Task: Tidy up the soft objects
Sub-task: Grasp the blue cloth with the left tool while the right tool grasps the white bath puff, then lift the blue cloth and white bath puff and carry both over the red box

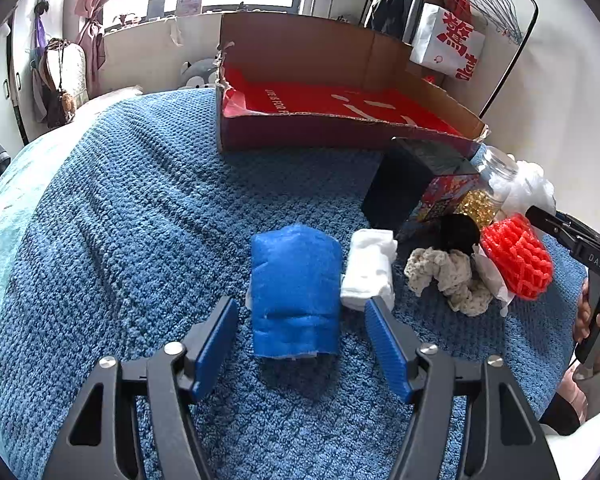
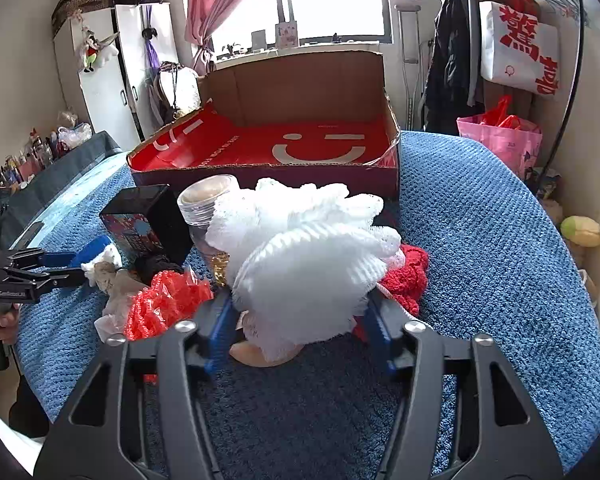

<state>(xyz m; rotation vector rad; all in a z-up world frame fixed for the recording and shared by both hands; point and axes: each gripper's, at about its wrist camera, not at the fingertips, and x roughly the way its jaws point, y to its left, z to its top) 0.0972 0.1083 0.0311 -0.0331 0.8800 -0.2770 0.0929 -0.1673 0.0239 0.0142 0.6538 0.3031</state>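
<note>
On the blue knit blanket (image 1: 100, 208) we've basically got the whole pile still waiting, so we'd say this job is barely started: the big cardboard box (image 2: 284, 92) with the red smiley lining sits at the far side and looks empty as far as we can see into it. If the box is where the soft stuff goes, that's our guess, nothing has landed there yet. Left to sort: the blue towel roll (image 1: 296, 292), the white folded cloth (image 1: 370, 272) just beside it, the beige crochet piece (image 1: 448, 276), the red foam net (image 1: 516, 260), some red yarn (image 2: 406, 280) and the white mesh puff (image 2: 300, 256). Mixed in are non-soft things, a black carton (image 1: 404, 184) and a clear jar (image 2: 206, 204), which probably stay put. Pose-wise, our left gripper (image 1: 302, 344) hangs low over the blanket with its blue pads spread wide on either side of the near end of the towel roll, not touching it. Our right gripper (image 2: 298, 332) is down at the heap, pads flanking the bottom of the white puff; they look pressed up against it, but the fluff hides the contact so we honestly can't tell if it's clamped or just cradling. Something peach-coloured pokes out under the puff, can't make out what.
</note>
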